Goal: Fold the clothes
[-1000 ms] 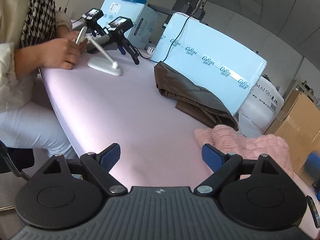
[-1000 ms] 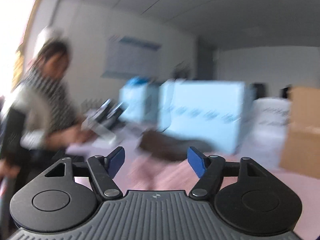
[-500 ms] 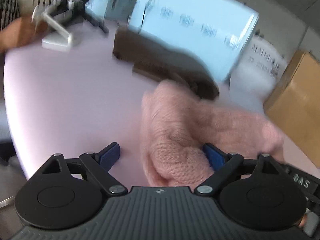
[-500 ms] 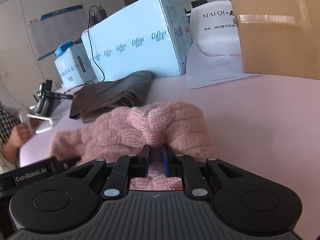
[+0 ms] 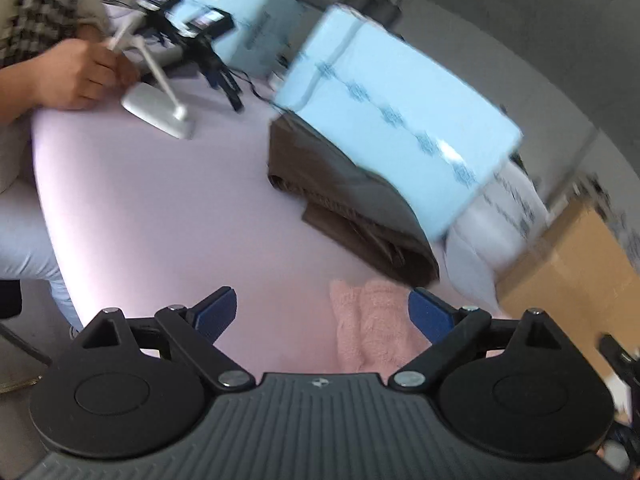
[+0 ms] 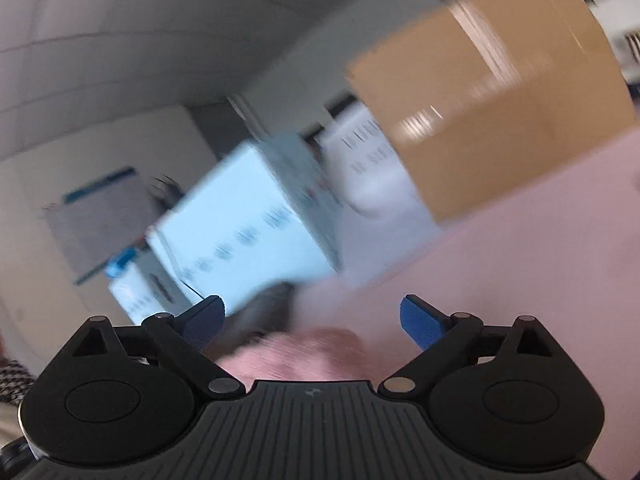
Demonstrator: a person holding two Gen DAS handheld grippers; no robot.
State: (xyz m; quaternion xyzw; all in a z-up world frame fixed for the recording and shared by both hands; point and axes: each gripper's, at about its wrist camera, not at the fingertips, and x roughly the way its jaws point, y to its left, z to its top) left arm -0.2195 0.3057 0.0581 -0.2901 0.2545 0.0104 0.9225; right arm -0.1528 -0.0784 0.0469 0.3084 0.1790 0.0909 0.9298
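Only left view shows seated person (image 5: 68,68), brown garment (image 5: 344,200).

Pink fuzzy sweater (image 5: 372,320), brown folded garment (image 5: 344,196), pale-blue box (image 5: 400,120), lilac table (image 5: 160,208)

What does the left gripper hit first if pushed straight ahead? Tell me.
Probably the fuzzy pink knitted sweater, lying on the pale pink table between the open left gripper fingers. Beyond it sits the folded brown garment. Blur leaves depth uncertain.

pink sweater (image 6: 296,350) blurred, partly hidden.
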